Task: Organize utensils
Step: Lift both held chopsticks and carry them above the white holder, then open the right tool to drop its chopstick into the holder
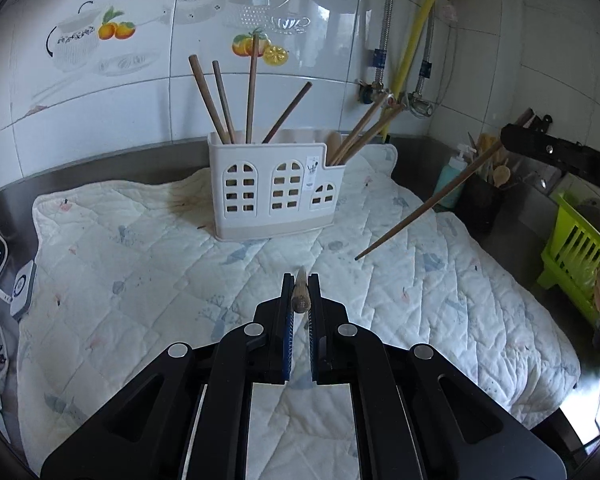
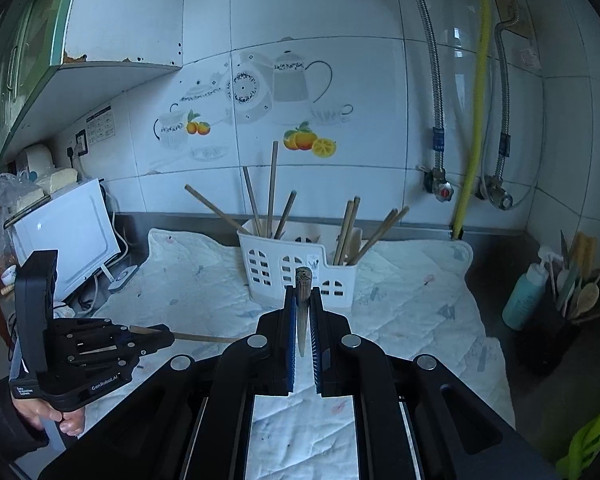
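Note:
A white utensil holder (image 1: 274, 188) stands on the quilted cloth (image 1: 140, 272) by the tiled wall, with several wooden chopsticks (image 1: 210, 96) upright in it. My left gripper (image 1: 301, 282) is shut on a chopstick (image 1: 300, 300), seen end-on, in front of the holder. At the right, my right gripper (image 1: 510, 138) is shut on another chopstick (image 1: 428, 208) that slants down to the left above the cloth. In the right wrist view that gripper (image 2: 303, 294) clamps its chopstick (image 2: 303, 278) before the holder (image 2: 300, 268). The left gripper (image 2: 166, 334) shows at the left, its chopstick (image 2: 204, 337) lying level.
A black pot with wooden spoons (image 2: 556, 332) and a teal bottle (image 2: 526, 296) stand at the right. A green rack (image 1: 572, 256) sits beyond them. A white appliance (image 2: 68, 236) with cables is at the left. Pipes and a yellow hose (image 2: 476, 120) run down the wall.

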A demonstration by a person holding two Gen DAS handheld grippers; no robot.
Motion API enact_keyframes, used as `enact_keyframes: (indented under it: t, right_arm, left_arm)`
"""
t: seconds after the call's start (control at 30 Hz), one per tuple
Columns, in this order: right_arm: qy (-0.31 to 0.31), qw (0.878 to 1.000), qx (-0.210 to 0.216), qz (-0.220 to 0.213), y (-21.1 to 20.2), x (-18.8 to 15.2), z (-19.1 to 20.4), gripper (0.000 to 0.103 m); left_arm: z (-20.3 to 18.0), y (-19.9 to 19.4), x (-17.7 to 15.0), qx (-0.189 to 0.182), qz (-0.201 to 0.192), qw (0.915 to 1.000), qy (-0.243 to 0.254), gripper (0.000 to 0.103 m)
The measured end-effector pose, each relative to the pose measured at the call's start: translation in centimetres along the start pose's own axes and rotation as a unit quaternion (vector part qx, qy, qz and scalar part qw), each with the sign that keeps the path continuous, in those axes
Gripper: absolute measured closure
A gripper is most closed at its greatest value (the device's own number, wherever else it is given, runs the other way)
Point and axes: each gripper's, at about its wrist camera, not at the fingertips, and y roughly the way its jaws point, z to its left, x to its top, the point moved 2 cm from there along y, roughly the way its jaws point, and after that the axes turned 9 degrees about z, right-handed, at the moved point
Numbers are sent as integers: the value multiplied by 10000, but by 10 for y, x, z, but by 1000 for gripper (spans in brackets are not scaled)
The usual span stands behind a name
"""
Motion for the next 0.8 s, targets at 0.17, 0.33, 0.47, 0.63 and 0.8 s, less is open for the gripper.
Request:
enact_keyframes:
  t: [0.17,0.33,0.47,0.63,0.8]
  right_arm:
    - [-111,9997,28,-203,-4,61,-11,96]
    - [-341,9989,-217,-232,9,110,-11,96]
    - [-467,9981,-390,-72,35,126,-10,96]
    - [-514,9972,-465,293,72,131,-12,96]
    - [-408,9965,-426,599,104,128,-20,96]
  left_arm:
    - [10,3,30,110,-68,9999,76,98]
    - [17,4,52,79,-105,9999,86,98]
    - [18,-1,67,44,-213,9997,137,98]
    - [17,-14,86,-66,-356,9992,181,98]
    - [12,-41,112,-142,-658,9974,271,98]
